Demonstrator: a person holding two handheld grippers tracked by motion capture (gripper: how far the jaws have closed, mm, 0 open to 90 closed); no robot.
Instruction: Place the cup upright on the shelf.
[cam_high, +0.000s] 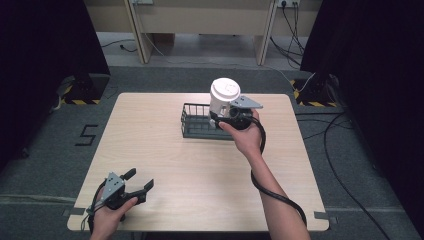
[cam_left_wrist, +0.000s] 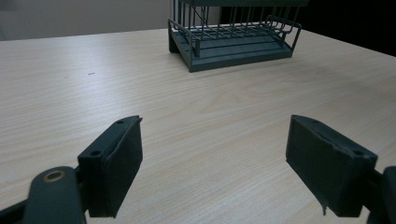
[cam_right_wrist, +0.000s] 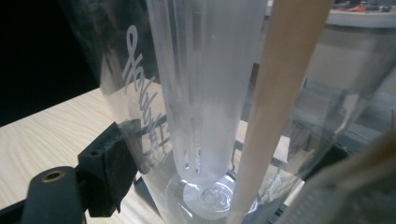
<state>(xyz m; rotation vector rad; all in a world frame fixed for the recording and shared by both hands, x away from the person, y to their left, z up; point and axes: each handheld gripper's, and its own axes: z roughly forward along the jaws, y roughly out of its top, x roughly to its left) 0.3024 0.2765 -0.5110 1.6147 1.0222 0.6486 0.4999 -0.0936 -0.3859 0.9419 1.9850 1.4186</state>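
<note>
Pitcher (cam_high: 223, 99) upright, clamped by right hand-held gripper (cam_high: 225, 120)

Both grippers are black. The left gripper (cam_high: 139, 183) has a grey three-cornered plate on top and flat square pads (cam_left_wrist: 119, 161). A brass ring sits behind them. A thick black cable trails from the right gripper (cam_high: 220, 119).

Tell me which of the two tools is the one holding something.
The right tool, at the rack, is shut on the clear bottle with the white lid. The left tool, near the table's front corner, is open with nothing between its jaws.
</note>
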